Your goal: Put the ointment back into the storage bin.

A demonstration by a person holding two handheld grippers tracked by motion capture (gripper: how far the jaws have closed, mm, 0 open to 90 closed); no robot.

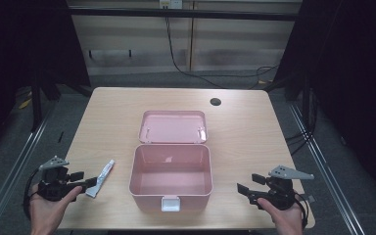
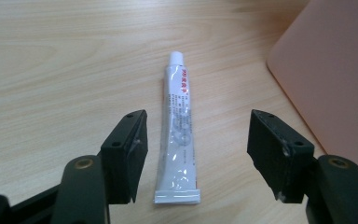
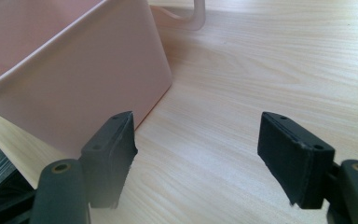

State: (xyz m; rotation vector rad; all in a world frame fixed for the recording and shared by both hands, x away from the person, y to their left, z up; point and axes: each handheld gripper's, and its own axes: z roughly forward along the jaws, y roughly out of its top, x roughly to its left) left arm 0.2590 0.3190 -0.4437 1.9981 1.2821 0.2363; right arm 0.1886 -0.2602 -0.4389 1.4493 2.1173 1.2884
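Left gripper wide open, astride white tube lying flat on bench, pads clear. Right gripper wide open, empty, right of open pink box.

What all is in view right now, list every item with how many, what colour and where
tube: one, white with a white cap, flat on the table left of the box, lying between the open left tongs with neither pad touching it
box: one, pink, open and empty, middle of the table near the front edge, white latch on its front wall
lid: one, pink, lying flat just behind the box
table: one, light wood, with a dark round hole near its far right corner
cables: several, black, on the floor beyond the table
left tongs: one, black, open, at the front left around the tube's crimped end
right tongs: one, black, open with nothing between them, front right beside the box
hands: two, at the bottom edge, each holding one set of tongs
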